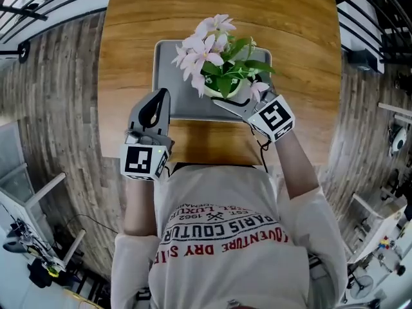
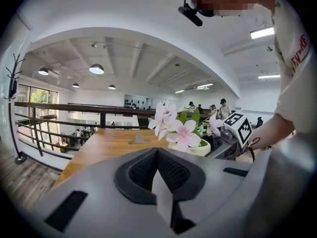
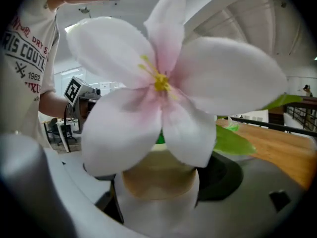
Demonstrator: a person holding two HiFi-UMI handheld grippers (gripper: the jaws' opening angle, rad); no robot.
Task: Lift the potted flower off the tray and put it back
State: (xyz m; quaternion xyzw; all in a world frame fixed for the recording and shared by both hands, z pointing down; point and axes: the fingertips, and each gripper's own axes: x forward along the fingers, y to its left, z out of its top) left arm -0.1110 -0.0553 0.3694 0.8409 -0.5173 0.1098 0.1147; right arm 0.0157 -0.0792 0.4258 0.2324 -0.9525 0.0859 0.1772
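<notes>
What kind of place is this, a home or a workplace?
Probably an open-plan office or lab on an upper level: a black railing runs beside the wooden table, pendant lamps hang from a wide ceiling, and people stand at the far end.

left tongs [image 2: 157, 155] pressed together, potted flower [image 2: 184, 137] beyond them.

Three cameras, one plant in common

The head view looks steeply down on the wooden table [image 1: 129, 56] from above. The left gripper view faces level across the tabletop, with the potted flower [image 2: 188, 138] near. The right gripper view looks at it from so close that it fills the picture
</notes>
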